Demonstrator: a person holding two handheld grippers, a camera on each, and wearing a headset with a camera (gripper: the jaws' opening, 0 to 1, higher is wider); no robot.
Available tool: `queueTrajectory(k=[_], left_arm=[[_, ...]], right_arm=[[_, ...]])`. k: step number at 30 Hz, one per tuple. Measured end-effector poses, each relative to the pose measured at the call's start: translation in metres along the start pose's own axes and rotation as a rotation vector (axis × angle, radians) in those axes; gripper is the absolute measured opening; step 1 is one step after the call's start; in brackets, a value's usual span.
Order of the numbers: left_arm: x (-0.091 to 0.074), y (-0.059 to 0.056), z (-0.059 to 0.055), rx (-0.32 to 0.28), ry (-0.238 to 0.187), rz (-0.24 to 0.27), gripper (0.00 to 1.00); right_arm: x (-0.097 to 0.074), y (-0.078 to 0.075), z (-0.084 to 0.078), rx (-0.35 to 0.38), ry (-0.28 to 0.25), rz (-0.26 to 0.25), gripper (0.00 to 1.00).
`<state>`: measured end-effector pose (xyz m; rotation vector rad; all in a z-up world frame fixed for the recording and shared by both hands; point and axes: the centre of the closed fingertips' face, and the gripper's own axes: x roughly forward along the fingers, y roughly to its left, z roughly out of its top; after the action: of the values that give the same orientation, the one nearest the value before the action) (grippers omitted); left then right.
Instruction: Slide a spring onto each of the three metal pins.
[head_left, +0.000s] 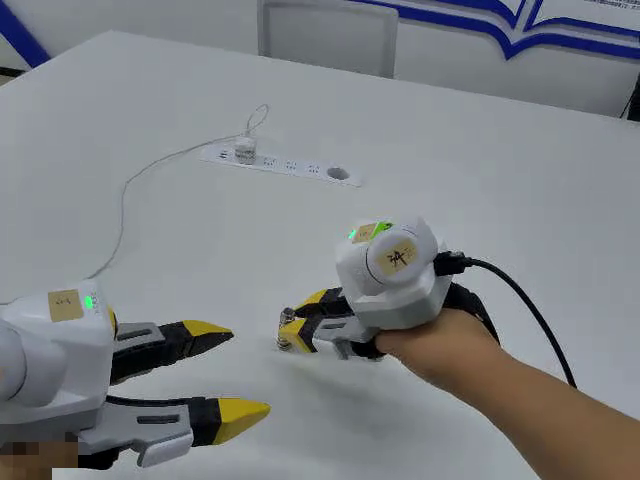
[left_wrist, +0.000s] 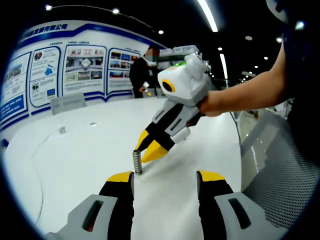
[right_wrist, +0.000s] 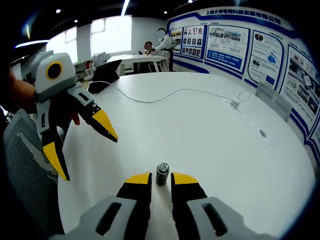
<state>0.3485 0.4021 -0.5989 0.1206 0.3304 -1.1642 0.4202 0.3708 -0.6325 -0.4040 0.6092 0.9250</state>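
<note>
A small metal spring (left_wrist: 136, 161) stands upright on the white table (head_left: 450, 180). I cannot tell whether a pin is inside it. My right gripper (head_left: 293, 327) reaches it from the right, its yellow tips nearly together with the spring's top between them (right_wrist: 162, 173). In the right gripper view that gripper (right_wrist: 161, 179) has its jaws narrowed around the spring. My left gripper (head_left: 228, 368) hovers low at the front left, open, with nothing between its fingers. Seen from the left gripper (left_wrist: 165, 177), the spring stands just ahead of the left jaw.
A white power strip (head_left: 280, 163) with a plugged adapter and a thin white cable (head_left: 125, 200) lies further back on the table. A grey chair (head_left: 325, 35) stands at the far edge. A black cable (head_left: 525, 300) trails from the right gripper. People stand at a distant desk (right_wrist: 155, 47).
</note>
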Motion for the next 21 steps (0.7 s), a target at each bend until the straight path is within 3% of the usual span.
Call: queueTrajectory(k=[21], left_arm=[[0.000,-0.002,0.006,0.012,-0.008,-0.003,0.54]], right_arm=[[-0.054,0.021,-0.013,-0.008,-0.037,-0.023,0.23]])
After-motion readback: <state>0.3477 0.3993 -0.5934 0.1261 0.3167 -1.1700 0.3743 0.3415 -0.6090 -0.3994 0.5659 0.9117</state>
